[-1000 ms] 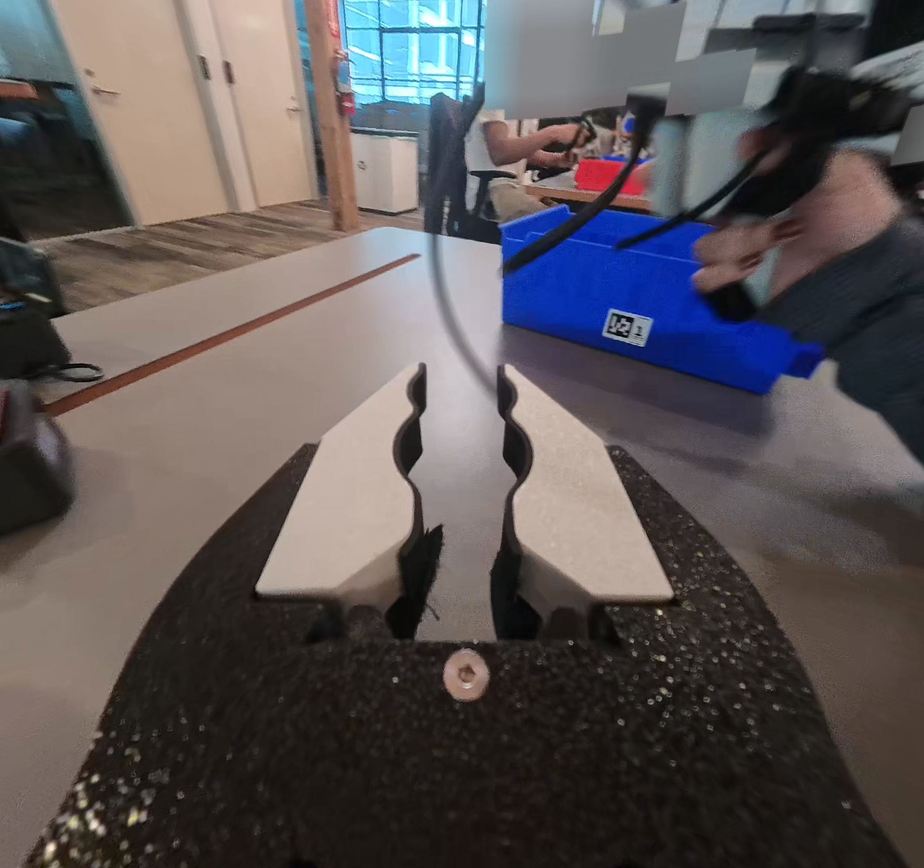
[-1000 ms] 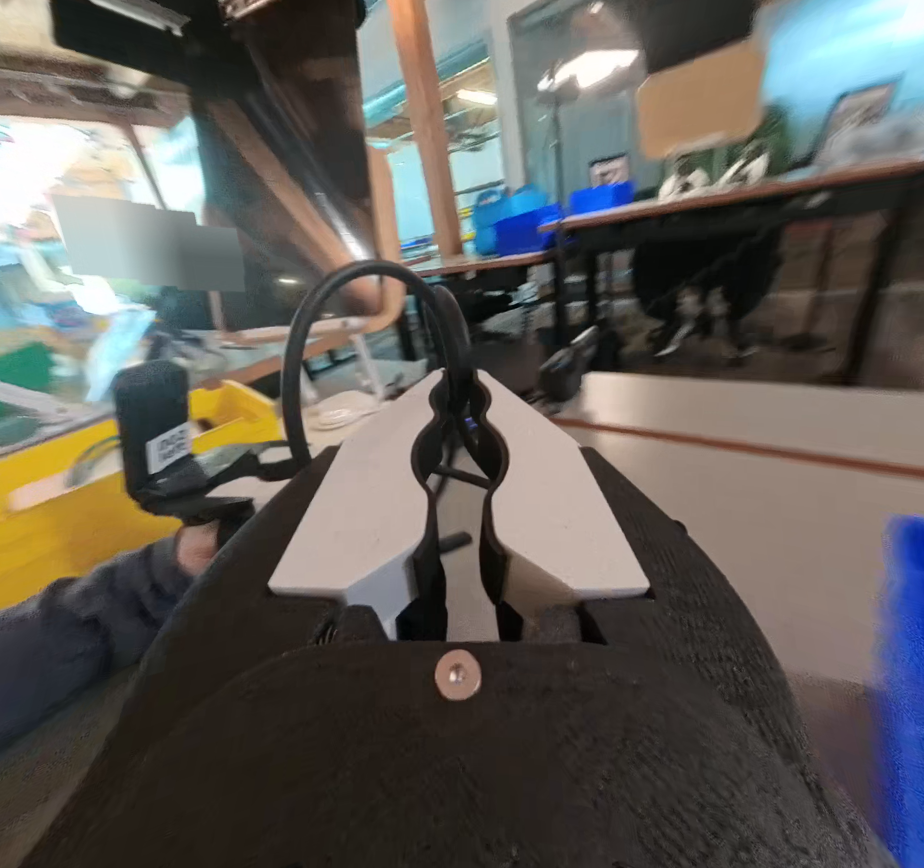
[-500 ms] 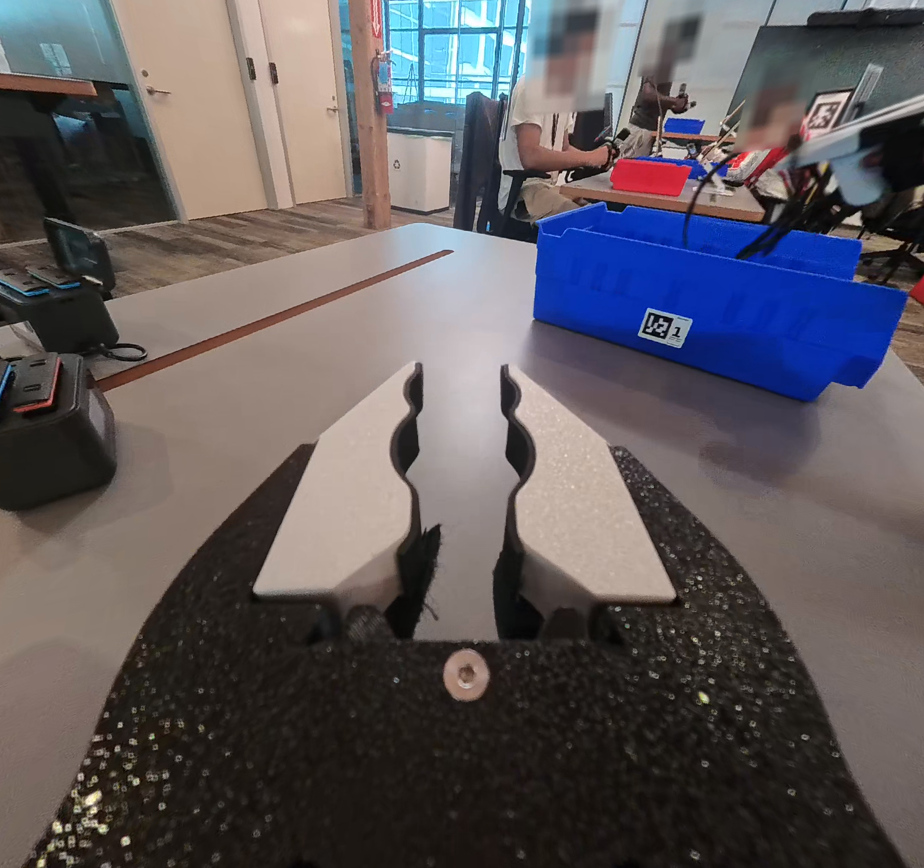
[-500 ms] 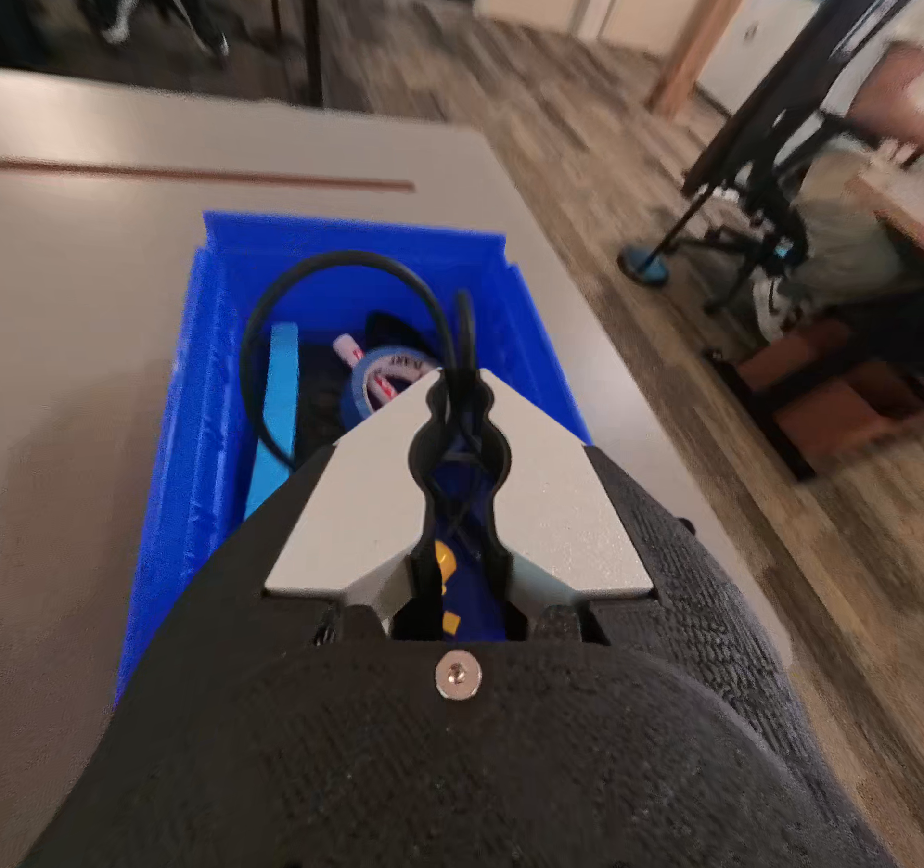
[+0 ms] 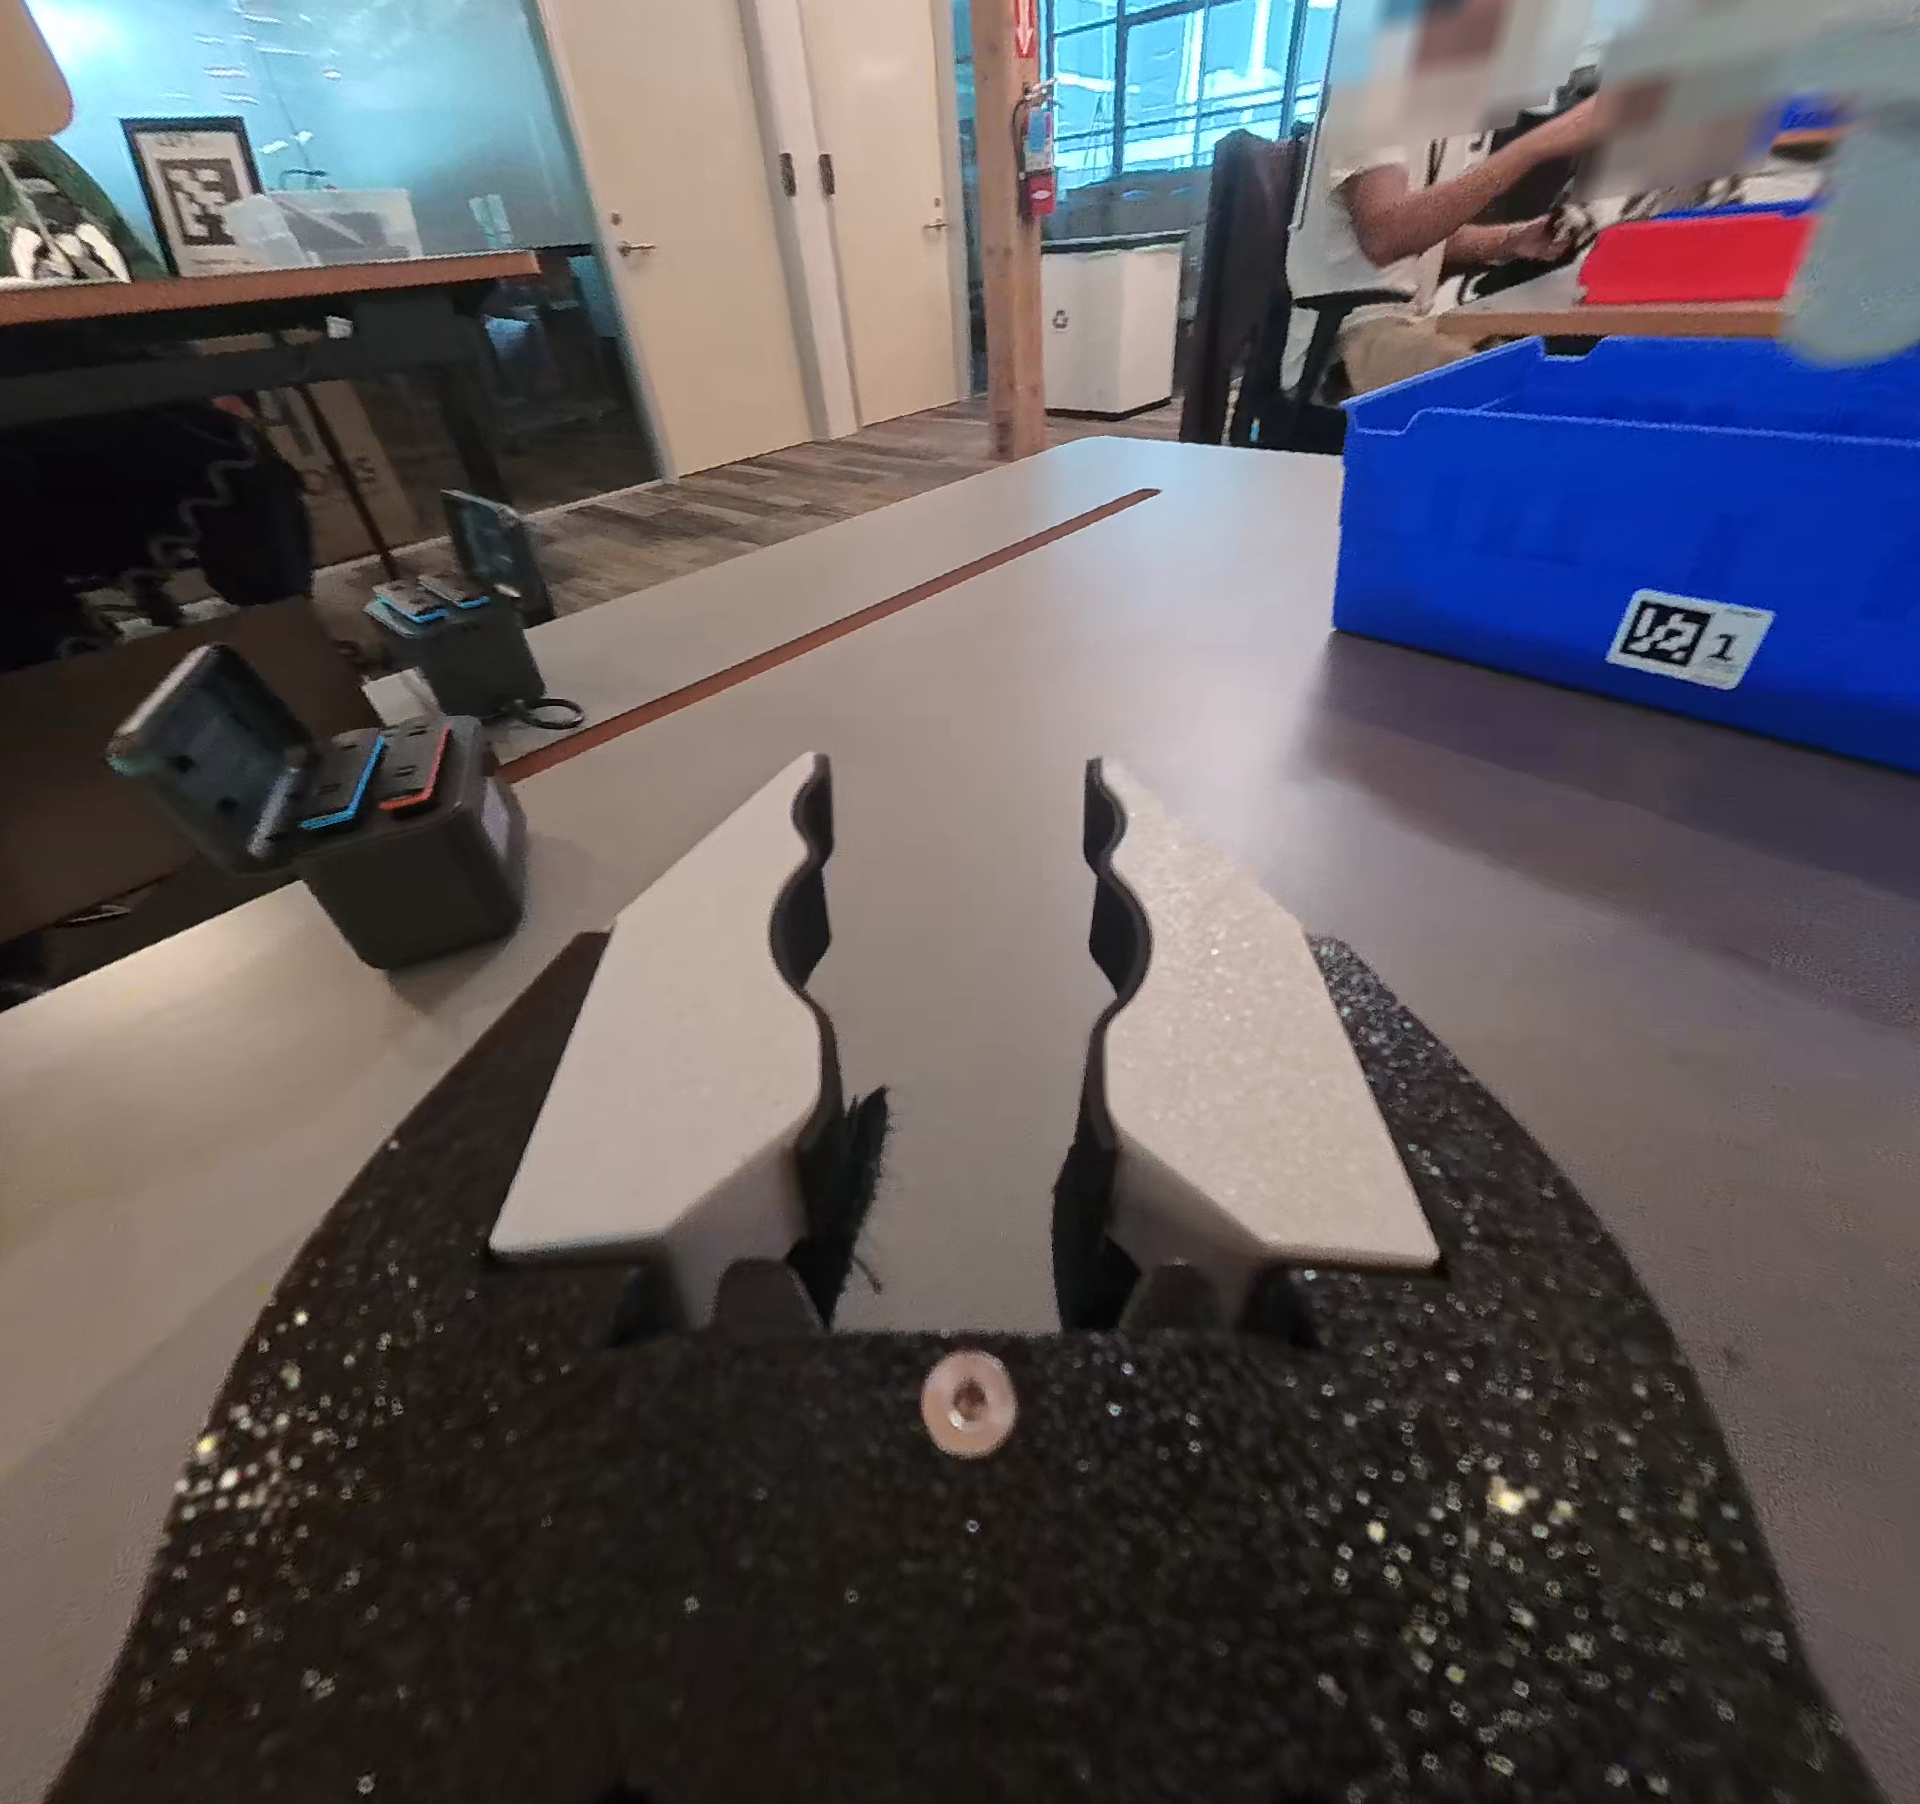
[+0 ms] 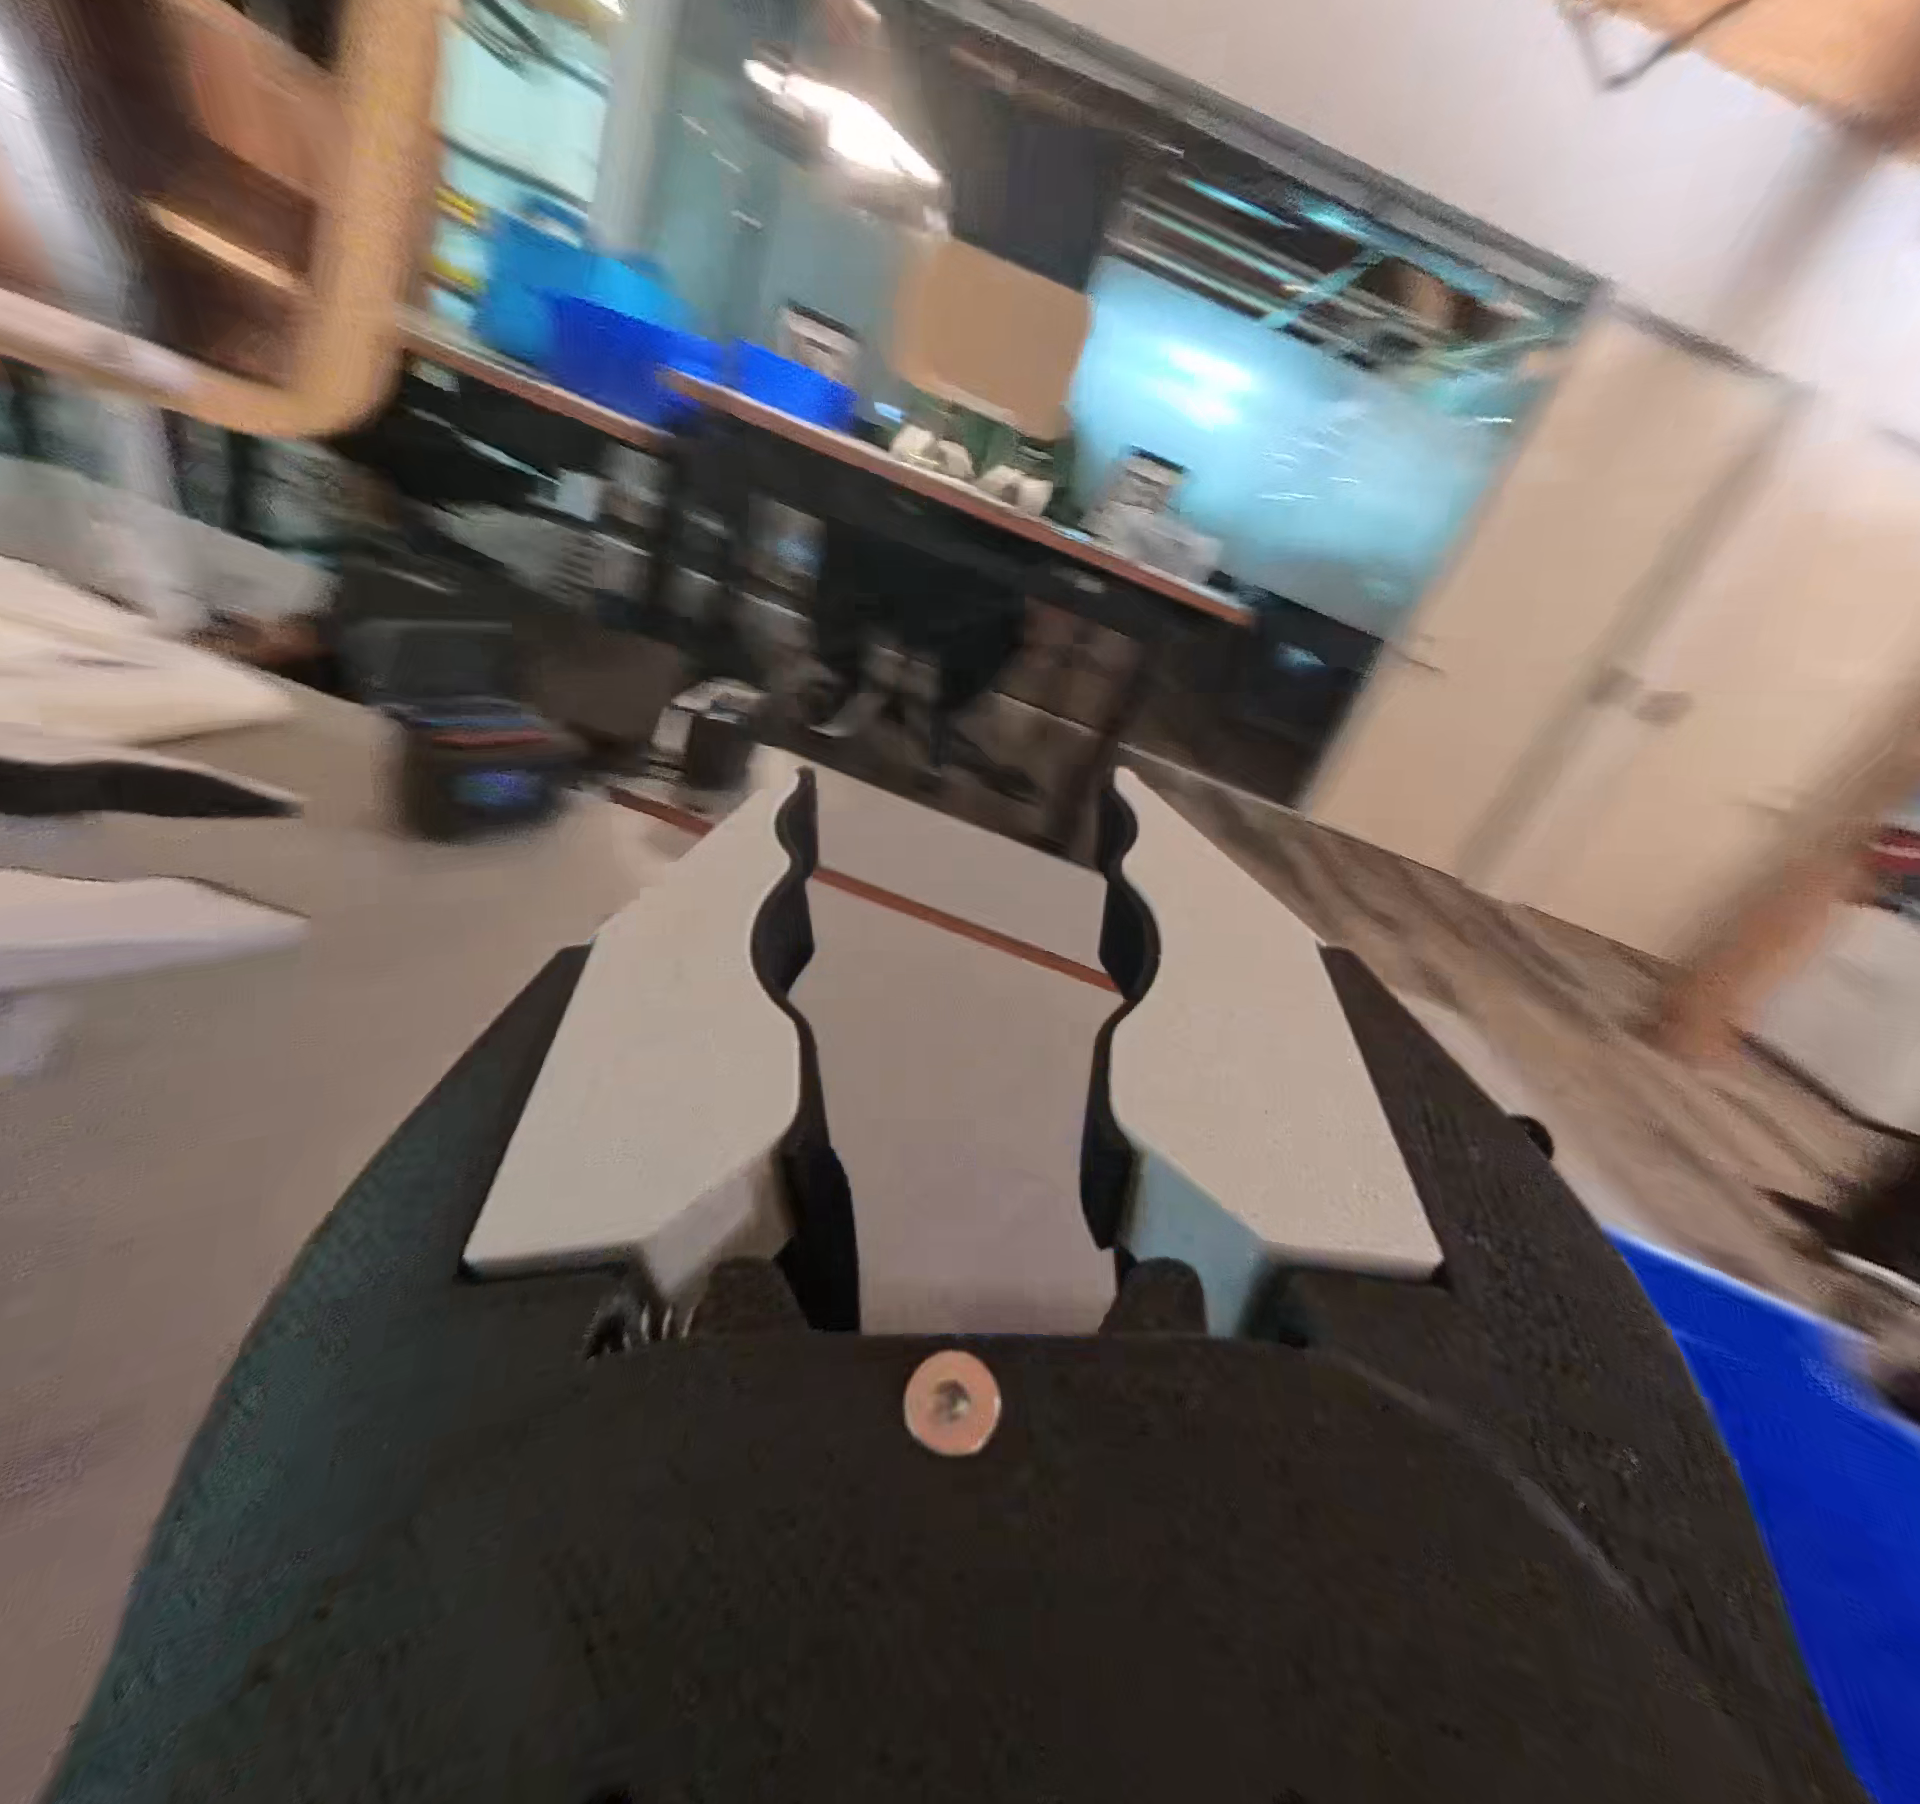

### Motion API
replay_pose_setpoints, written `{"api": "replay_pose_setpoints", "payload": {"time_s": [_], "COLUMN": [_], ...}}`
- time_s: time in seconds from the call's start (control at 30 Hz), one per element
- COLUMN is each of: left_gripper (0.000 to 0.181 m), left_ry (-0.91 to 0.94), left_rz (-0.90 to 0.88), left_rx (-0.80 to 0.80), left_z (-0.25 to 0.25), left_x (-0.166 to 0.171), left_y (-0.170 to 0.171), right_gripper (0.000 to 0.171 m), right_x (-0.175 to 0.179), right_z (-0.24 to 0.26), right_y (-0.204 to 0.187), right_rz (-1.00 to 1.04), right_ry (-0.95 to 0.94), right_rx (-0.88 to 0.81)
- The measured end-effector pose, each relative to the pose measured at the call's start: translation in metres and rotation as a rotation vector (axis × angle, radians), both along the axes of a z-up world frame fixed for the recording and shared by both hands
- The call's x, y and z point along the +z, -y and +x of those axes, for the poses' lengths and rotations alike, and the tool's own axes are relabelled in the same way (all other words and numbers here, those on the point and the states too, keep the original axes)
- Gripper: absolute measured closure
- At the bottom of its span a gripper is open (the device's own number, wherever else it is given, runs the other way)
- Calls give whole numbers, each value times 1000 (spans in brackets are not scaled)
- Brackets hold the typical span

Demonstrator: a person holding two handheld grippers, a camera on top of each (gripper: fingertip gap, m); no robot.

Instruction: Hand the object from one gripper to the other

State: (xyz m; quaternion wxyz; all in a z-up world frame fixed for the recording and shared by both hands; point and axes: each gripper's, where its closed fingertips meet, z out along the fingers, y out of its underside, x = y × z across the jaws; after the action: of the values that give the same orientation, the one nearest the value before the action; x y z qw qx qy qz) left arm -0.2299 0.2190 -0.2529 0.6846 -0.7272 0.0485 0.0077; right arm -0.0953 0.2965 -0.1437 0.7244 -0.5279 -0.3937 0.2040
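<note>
My left gripper point(image 5: 956, 778) is open and empty, low over the grey table point(image 5: 1143, 715). My right gripper point(image 6: 961, 798) is open and empty too, above the table point(image 6: 935, 1079), in a blurred view. The black cable that it held is in neither view now. The blue bin point(image 5: 1621, 528) stands on the table to the right of my left gripper. A corner of the bin also shows in the right wrist view point(image 6: 1818, 1494) at the lower right.
Two dark charger boxes point(image 5: 416, 840) point(image 5: 468, 632) stand on the table at the left. A brown seam line point(image 5: 831, 622) runs across the table. A person point(image 5: 1392, 227) sits at a far desk with a red bin point(image 5: 1694, 258). Desks and doors lie beyond.
My right gripper held the black cable over the blue bin, then opened and swung up and away without it. My left gripper opened wider and turned a little left.
</note>
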Motion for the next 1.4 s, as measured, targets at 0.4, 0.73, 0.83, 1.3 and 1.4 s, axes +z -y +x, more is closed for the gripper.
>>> {"api": "replay_pose_setpoints", "payload": {"time_s": [0.4,0.73,0.83,1.3,1.4], "left_gripper": [136,143,127,127,135], "left_ry": [-170,-531,-241,52,-19], "left_rz": [106,-192,-318,-810,-873], "left_rx": [160,1169,1177,995,1033], "left_z": [-15,-172,-200,-216,-221], "left_x": [54,123,98,-22,-28], "left_y": [23,264,303,340,346], "right_gripper": [112,116,116,118,119], "right_x": [-74,-76,-76,-76,-76], "right_z": [-71,-71,-69,-71,-72], "right_y": [24,22,21,23,24], "right_rz": [103,26,9,-11,-9], "right_ry": [-74,-109,-121,-134,-130], "right_rx": [166,207,212,251,256]}}
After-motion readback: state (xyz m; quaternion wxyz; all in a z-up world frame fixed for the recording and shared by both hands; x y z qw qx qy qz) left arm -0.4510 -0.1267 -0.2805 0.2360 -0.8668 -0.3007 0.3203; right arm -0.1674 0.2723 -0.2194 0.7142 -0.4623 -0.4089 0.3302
